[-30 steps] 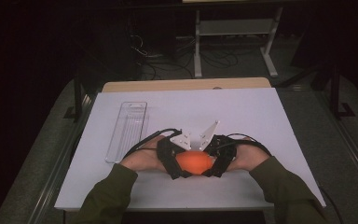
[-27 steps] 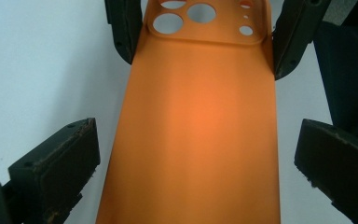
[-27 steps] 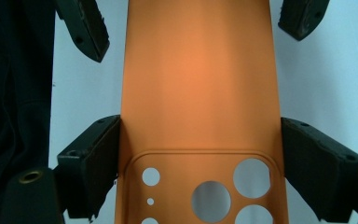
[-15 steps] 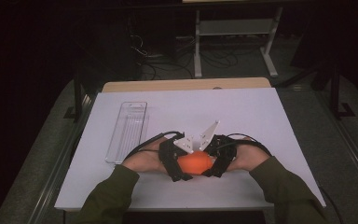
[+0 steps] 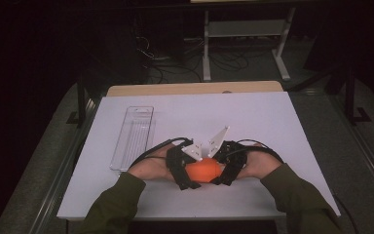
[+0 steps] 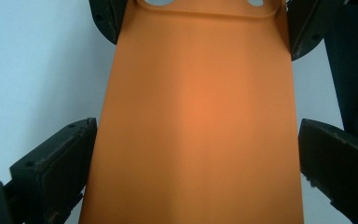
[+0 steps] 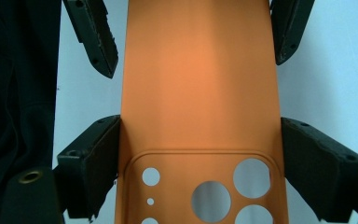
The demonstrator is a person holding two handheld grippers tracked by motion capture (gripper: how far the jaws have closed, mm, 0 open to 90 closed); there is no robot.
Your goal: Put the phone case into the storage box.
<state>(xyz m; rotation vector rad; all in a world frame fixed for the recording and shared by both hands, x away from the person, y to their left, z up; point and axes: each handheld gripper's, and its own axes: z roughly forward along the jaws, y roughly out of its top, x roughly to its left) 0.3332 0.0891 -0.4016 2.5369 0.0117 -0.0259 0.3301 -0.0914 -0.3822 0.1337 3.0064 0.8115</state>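
An orange phone case [image 5: 203, 170] is held level just above the white table top [image 5: 272, 126], near its front edge, between both grippers. My left gripper [image 5: 182, 170] clamps its plain end from the left, and my right gripper [image 5: 226, 168] clamps the end with the camera holes from the right. In the left gripper view the case [image 6: 196, 116] runs up between the jaws of my left gripper [image 6: 198, 126], whose pads meet both long edges. In the right gripper view the case [image 7: 200, 93] sits the same way in my right gripper [image 7: 200, 122].
A clear plastic tray [image 5: 132, 136] lies lengthwise on the left part of the table. A wooden edge [image 5: 195, 88] borders the table at the back. Beyond it are a dark floor with cables and a metal shelf frame [image 5: 243, 29].
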